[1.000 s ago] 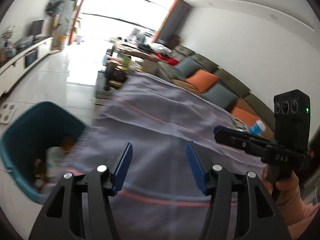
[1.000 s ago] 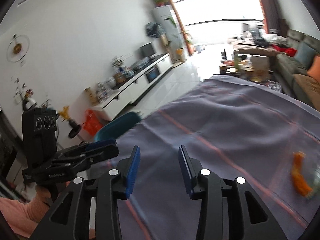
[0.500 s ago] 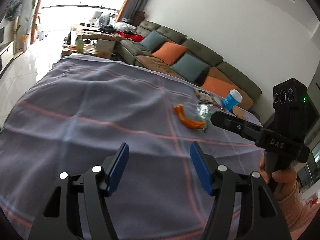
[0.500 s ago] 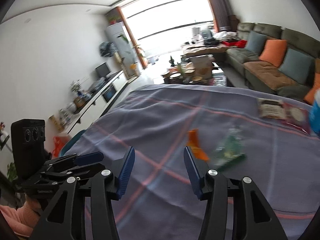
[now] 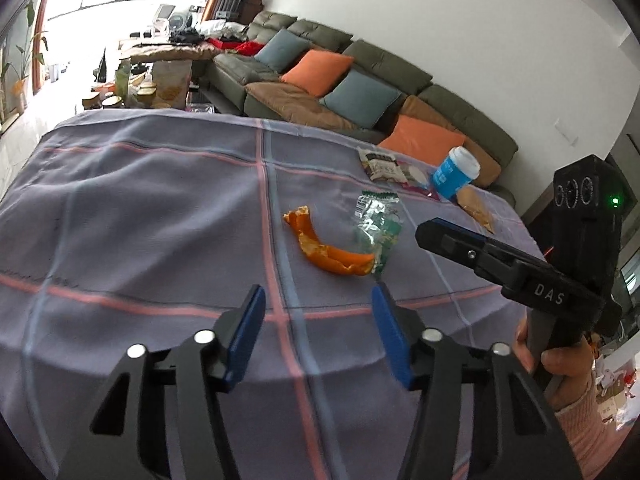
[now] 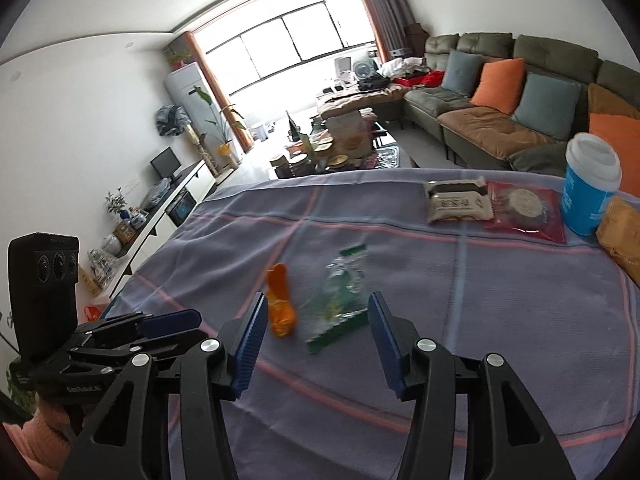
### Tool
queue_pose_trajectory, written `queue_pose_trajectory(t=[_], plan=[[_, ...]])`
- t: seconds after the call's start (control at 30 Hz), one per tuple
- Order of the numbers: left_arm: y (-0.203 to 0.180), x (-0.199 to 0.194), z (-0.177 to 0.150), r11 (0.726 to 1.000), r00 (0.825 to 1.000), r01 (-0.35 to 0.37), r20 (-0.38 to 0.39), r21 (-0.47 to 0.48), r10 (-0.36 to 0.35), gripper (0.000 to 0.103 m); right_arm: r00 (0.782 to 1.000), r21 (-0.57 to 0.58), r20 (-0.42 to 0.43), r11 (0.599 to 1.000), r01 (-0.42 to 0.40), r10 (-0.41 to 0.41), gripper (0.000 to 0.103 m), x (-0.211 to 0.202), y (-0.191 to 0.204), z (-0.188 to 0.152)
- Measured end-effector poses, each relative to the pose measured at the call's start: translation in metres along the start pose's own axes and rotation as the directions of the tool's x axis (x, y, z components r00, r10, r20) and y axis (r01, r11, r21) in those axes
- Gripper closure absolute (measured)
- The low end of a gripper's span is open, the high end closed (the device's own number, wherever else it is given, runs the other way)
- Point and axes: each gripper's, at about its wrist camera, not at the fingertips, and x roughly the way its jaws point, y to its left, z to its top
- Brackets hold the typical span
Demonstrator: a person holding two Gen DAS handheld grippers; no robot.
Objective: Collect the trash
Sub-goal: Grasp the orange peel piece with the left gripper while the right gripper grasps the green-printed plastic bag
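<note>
We see one orange peel [image 5: 326,246] and one clear wrapper [image 5: 376,220] touching mid-counter [image 5: 140,208], the peel's long axis running near-to-far. Our left gripper [image 5: 318,330] and right gripper [image 6: 316,338] both gape empty, above the counter.

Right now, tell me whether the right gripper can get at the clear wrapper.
Probably yes: the right gripper is open, the wrapper lies just ahead, nothing between; the peel sits beside it.

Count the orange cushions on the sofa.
2. One orange cushion sits mid-sofa between two blue-grey ones; the other is at the near end, behind the blue cup. Part of the sofa is out of frame, so more may be hidden.
</note>
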Motion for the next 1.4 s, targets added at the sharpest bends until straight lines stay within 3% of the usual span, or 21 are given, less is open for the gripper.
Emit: queue_pose_trajectory(t=[0.47, 0.63, 0.73, 0.8, 0.83, 0.87, 1.03, 1.4], plan=[[-0.011, 0.038, 0.022, 1.0, 0.997, -0.02, -0.069, 0.013, 0.02, 0.054, 0.999, 0.037, -0.045, 0.999, -0.012, 0.014, 0.044, 0.022, -0.014, 0.006], [-0.007, 0.052, 0.023, 0.999, 0.994, -0.037, -0.103, -0.008, 0.036, 0.057, 0.998, 0.051, -0.066, 0.999, -0.013, 0.016, 0.058, 0.027, -0.02, 0.004], [-0.006, 0.054, 0.025, 0.999, 0.994, -0.036, -0.1, -0.011, 0.035, 0.057, 0.997, 0.069, -0.077, 0.997, -0.024, 0.03, 0.075, 0.029, -0.025, 0.004], [-0.006, 0.056, 0.027, 1.0, 0.994, -0.028, -0.105, -0.014, 0.027, 0.062, 0.996, 0.078, -0.079, 0.996, -0.03, 0.036, 0.093, 0.029, -0.027, 0.003], [-0.005, 0.058, 0.027, 0.999, 0.994, -0.03, -0.105, -0.012, 0.028, 0.068, 0.996, 0.077, -0.08, 0.997, -0.031, 0.037, 0.096, 0.028, -0.027, 0.003], [-0.006, 0.059, 0.028, 1.0, 0.994, -0.03, -0.108, -0.007, 0.029, 0.076, 0.996, 0.077, -0.077, 0.997, -0.03, 0.036, 0.096, 0.027, -0.028, 0.003], [-0.009, 0.058, 0.027, 0.999, 0.994, -0.04, -0.097, 0.008, 0.041, 0.091, 0.997, 0.071, -0.061, 0.997, -0.034, 0.038, 0.1, 0.021, -0.027, 0.003], [-0.014, 0.031, 0.017, 0.999, 0.998, -0.032, -0.05, 0.036, 0.034, 0.094, 0.998, 0.067, -0.017, 0.996, -0.063, 0.064, 0.101, 0.004, -0.021, 0.003]])
